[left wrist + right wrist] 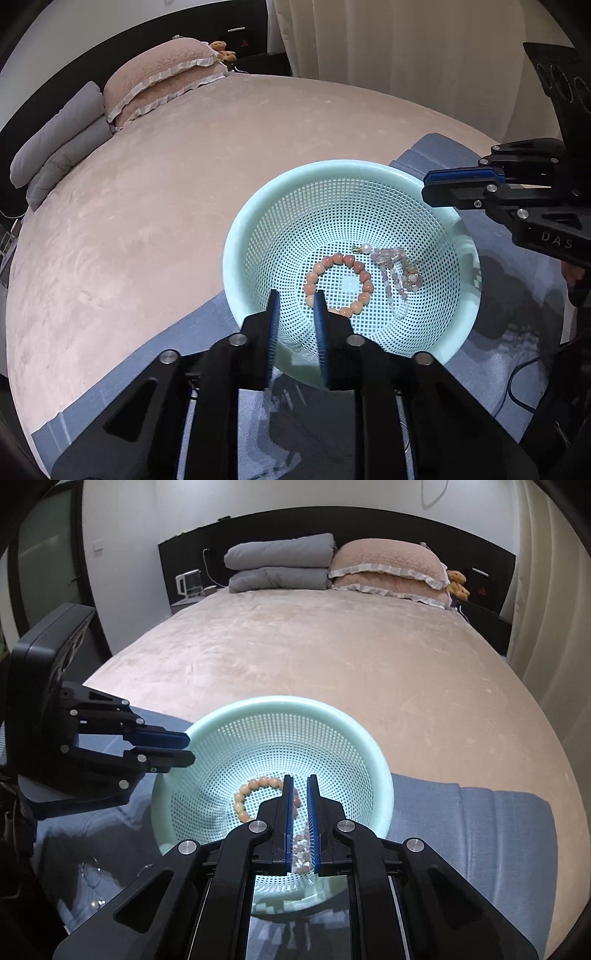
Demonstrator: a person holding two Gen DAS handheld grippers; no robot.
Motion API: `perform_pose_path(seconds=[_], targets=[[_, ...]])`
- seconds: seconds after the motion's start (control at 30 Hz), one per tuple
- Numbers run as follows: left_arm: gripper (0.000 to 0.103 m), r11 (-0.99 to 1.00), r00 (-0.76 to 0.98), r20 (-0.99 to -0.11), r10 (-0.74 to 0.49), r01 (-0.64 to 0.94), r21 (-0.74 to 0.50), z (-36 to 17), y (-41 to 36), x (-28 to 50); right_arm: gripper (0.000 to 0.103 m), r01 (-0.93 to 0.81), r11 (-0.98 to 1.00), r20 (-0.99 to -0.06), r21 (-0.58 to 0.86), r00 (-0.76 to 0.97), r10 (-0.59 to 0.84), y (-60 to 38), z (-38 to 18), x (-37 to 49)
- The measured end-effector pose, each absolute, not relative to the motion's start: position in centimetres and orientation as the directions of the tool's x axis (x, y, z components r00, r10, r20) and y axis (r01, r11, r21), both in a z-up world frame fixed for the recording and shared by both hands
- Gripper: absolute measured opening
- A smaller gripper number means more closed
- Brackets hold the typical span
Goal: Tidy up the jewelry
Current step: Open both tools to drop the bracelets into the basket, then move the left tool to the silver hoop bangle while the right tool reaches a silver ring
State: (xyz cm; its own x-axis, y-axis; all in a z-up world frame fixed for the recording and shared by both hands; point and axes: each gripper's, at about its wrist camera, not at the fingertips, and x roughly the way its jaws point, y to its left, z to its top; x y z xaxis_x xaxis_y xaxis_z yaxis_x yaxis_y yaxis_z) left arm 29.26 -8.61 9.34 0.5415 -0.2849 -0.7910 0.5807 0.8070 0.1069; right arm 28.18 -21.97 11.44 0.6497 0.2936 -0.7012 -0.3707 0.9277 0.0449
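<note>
A mint-green perforated basket [243,225] [380,771] sits on a grey-blue cloth [207,325] on the bed. In it lie a peach bead bracelet [364,275] [245,792] and a pale lilac bead strand [397,271] [301,845] with a white pearl piece [365,248]. My left gripper [297,295] [186,747] hovers over the basket's near rim, jaws slightly apart, empty. My right gripper [300,779] [428,188] hovers above the basket, jaws narrowly apart, holding nothing; the lilac strand shows below through the gap.
The pink bedspread [314,653] stretches beyond the basket. Pink pillows [388,568] and folded grey quilts [277,566] lie at the headboard. Thin hoop earrings [90,873] lie on the cloth at left. Curtains [388,55] hang on the right.
</note>
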Motion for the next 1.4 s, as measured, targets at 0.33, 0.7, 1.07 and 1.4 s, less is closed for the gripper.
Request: perform_pose_path(seconds=[0.33, 0.7, 1.07, 1.4], targets=[[0.077, 0.821, 0.578, -0.777, -0.250, 0.552, 0.146, 9.9, -7.1, 27.4, 0.087, -0.357, 0.934, -0.650, -0.028, 0.716, 0.254, -22.0, 11.9, 25.0], [0.095, 0.854, 0.595, -0.779, -0.197, 0.494, 0.161, 10.2, -4.2, 22.1, 0.087, -0.400, 0.915, -0.645, -0.060, 0.715, 0.271, -20.4, 11.7, 18.6], [0.096, 0.872, 0.568, -0.806, -0.168, 0.467, 0.148, 8.0, -1.2, 16.8, 0.087, -0.448, 0.894, -0.648, 0.006, 0.679, 0.345, -18.6, 9.7, 13.4], [0.096, 0.892, 0.521, -0.838, -0.158, 0.440, 0.106, 4.4, 0.8, 14.1, 0.087, -0.490, 0.872, -0.674, 0.003, 0.643, 0.364, -16.0, 6.0, 11.2]])
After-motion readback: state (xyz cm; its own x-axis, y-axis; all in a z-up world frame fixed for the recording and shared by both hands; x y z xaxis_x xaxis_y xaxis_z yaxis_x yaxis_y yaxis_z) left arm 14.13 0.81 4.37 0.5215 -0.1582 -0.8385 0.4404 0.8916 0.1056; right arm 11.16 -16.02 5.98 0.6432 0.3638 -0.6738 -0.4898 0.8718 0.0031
